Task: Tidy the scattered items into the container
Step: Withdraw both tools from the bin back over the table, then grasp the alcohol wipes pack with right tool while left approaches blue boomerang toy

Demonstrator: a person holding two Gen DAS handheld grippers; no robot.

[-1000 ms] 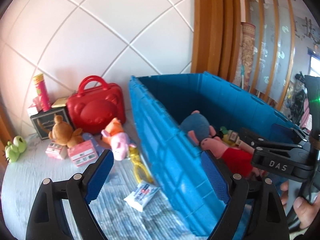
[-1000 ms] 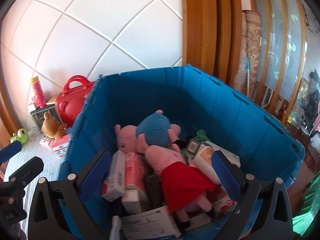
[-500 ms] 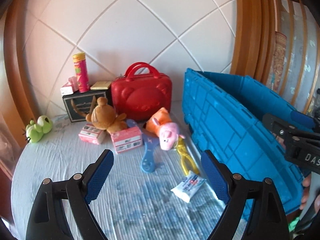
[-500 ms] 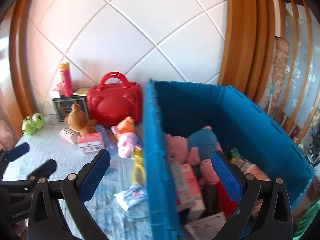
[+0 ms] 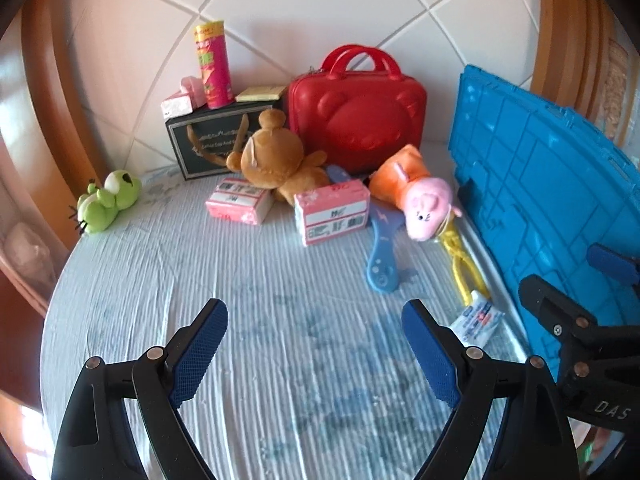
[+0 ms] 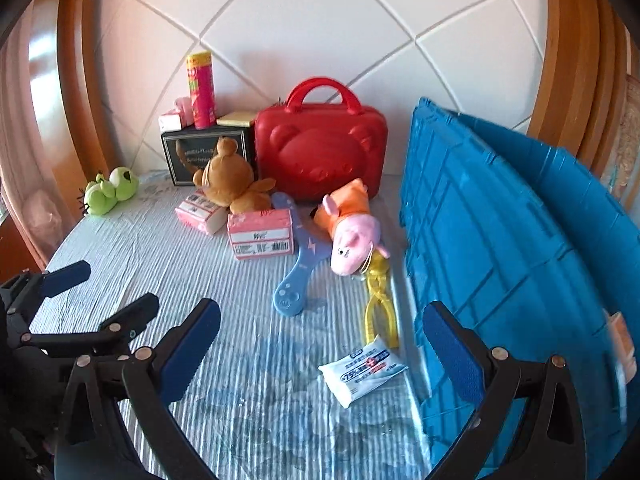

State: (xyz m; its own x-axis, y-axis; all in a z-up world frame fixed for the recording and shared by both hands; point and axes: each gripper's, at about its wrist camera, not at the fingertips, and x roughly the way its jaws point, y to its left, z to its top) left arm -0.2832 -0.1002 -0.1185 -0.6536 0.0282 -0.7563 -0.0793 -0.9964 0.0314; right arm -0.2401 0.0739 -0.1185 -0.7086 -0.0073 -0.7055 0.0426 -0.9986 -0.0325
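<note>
Both tools, left (image 5: 314, 354) and right (image 6: 320, 354), spread empty above the striped cloth (image 5: 280, 280) beside the blue crate (image 6: 500, 260).

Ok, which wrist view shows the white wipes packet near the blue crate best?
The right wrist view: the wipes packet lies whole and unobstructed on the cloth, its printed face readable as a label. In the left wrist view the wipes packet sits partly behind that gripper's finger, squeezed against the blue crate.

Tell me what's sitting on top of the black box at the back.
On the black box: a tall pink canister, a small pink-white carton and a yellow pad. The brown teddy hides its lower front.
</note>
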